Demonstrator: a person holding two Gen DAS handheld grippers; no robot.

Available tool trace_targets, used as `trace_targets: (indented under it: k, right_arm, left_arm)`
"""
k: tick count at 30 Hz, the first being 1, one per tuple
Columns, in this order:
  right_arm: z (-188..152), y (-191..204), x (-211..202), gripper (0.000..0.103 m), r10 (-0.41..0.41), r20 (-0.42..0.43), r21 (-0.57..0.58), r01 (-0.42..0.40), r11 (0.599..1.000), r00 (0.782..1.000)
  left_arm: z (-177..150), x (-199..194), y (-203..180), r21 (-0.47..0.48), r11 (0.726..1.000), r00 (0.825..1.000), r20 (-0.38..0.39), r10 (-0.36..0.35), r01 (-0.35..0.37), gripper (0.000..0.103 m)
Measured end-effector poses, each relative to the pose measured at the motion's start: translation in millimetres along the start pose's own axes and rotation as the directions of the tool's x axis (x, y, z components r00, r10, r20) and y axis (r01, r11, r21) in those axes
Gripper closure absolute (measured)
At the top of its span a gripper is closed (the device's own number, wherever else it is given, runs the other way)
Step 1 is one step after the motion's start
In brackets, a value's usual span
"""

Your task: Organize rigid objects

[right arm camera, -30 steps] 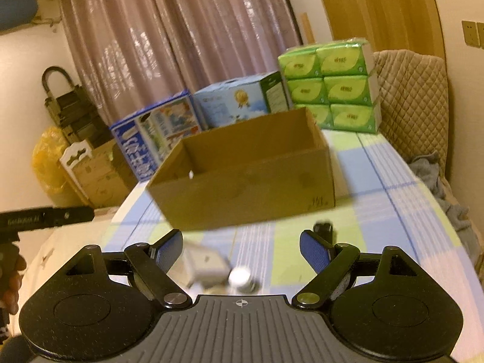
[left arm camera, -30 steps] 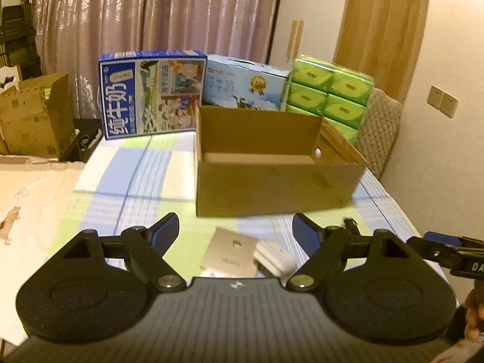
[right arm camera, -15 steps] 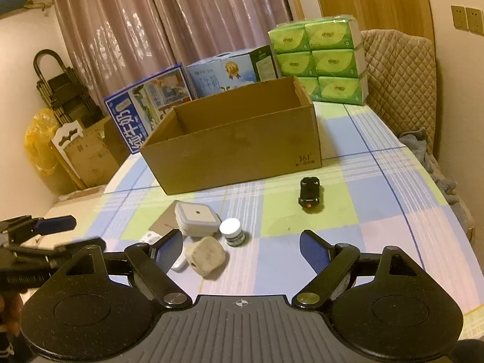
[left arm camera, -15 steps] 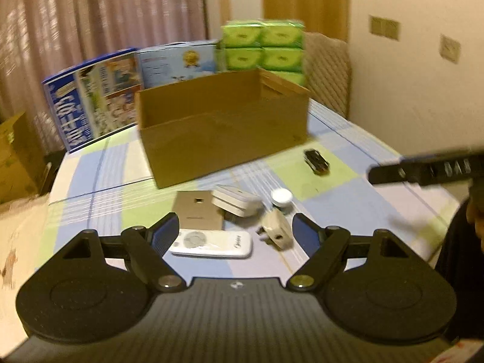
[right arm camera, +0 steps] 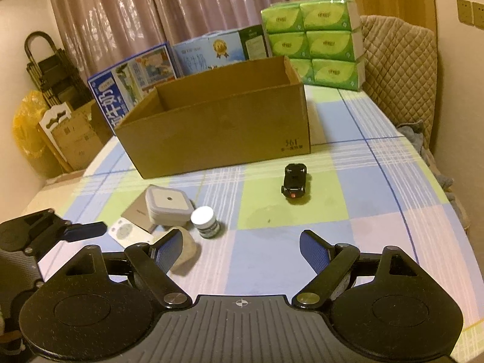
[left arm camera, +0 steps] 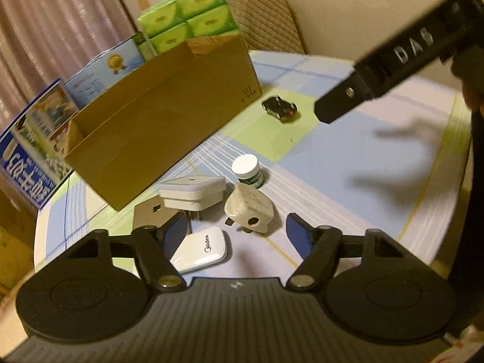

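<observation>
Left gripper (left arm camera: 236,231): jaws spread wide, holding nothing; poised over the cluster of small items.
Right gripper (right arm camera: 239,249): jaws released, empty; low above the checked tablecloth (right arm camera: 378,187).
Cardboard box (right arm camera: 217,121): open-topped, upright on the table; what the right wrist view shows of its inside looks bare.
Cluster: white adapter (left arm camera: 193,192), beige plug (left arm camera: 249,211), white remote (left arm camera: 201,249) and small jar (left arm camera: 248,171) lie close together just in front of the box.
Flat card (left arm camera: 151,213): partly under the adapter; material unclear.
Toy car (right arm camera: 295,180): black, alone, well apart from the cluster, near the box's right corner.
</observation>
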State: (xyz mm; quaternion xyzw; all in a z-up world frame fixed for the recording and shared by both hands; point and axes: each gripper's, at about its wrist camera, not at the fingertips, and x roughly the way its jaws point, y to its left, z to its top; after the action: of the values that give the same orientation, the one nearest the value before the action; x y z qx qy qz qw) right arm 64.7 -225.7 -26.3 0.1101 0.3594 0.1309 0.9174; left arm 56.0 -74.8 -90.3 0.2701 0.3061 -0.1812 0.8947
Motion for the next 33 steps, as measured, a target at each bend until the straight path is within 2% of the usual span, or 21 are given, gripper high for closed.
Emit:
trace_targets:
  k: [4, 8, 13, 15, 20, 24, 29, 33]
  right_arm:
    - [-1.0, -4.7, 17.8, 0.021, 0.002, -0.025, -0.01, -0.002, 1.0, 1.0]
    - [-1.3, -8.4, 32.2, 0.021, 0.005, -0.046, -0.013, -0.005, 1.0, 0.999]
    - [-1.5, -12.6, 44.6, 0.021, 0.01, -0.064, -0.013, -0.011, 1.0, 0.998]
    - [-1.5, -13.0, 48.5, 0.021, 0.011, -0.071, -0.022, -0.012, 1.0, 0.997]
    - [-0.3, -9.5, 59.2, 0.021, 0.033, -0.088, -0.076, -0.039, 0.996, 0.996]
    - [2.0, -1.3, 71.9, 0.022, 0.059, -0.096, -0.133, -0.071, 0.989, 0.994]
    - [4.7, 16.8, 90.4, 0.036, 0.094, -0.106, -0.227, -0.116, 0.967, 0.99]
    - [5.6, 31.3, 106.7, 0.045, 0.085, -0.122, -0.304, -0.119, 0.945, 0.989]
  left_arm:
    - [0.9, 24.9, -6.6, 0.066, 0.998, 1.0, -0.025, -0.006, 0.007, 0.047]
    - [3.4, 42.0, -12.2, 0.117, 0.993, 1.0, -0.026, -0.015, 0.018, 0.052]
    - [6.2, 52.4, -15.1, 0.137, 0.991, 1.0, -0.02, -0.005, 0.008, 0.061]
    - [7.2, 51.8, -12.9, 0.128, 0.992, 1.0, -0.022, -0.013, 0.016, 0.061]
    - [4.9, 36.9, 5.7, -0.01, 0.999, 0.998, -0.034, -0.052, 0.051, 0.061]
    - [-1.1, 19.8, 28.7, -0.15, 0.987, 0.998, -0.02, -0.056, 0.052, 0.062]
    - [-6.5, 7.2, 56.3, -0.309, 0.95, 0.999, -0.008, -0.044, 0.039, 0.062]
    - [-9.1, 4.8, 72.5, -0.4, 0.916, 0.999, 0.0, -0.04, 0.036, 0.062]
